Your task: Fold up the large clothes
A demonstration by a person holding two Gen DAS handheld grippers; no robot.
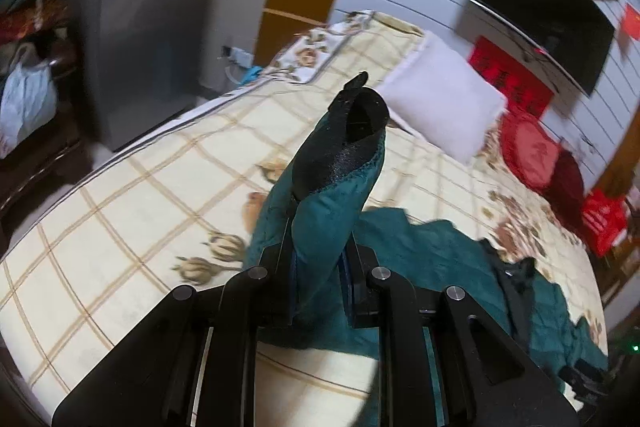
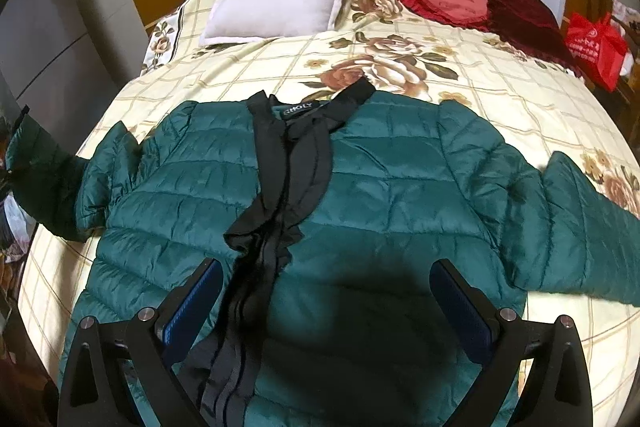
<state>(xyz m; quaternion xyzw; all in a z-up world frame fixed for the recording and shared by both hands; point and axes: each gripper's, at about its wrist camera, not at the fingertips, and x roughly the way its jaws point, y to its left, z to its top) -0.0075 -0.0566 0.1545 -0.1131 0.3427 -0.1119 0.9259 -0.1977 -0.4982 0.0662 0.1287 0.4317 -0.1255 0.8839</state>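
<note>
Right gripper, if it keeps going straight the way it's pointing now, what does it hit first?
Most likely the green puffer jacket spread on the bed. The right gripper hangs open above its lower front, beside the black zipper placket; depth is hard to judge.

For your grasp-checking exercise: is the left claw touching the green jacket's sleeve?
Touching. The left wrist view shows the left claw shut on the sleeve, the green fabric pinched between its fingers and its black cuff sticking out beyond them.

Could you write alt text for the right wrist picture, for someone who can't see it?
A green puffer jacket lies spread flat on a floral bedspread, the open right gripper above its lower half.
</note>
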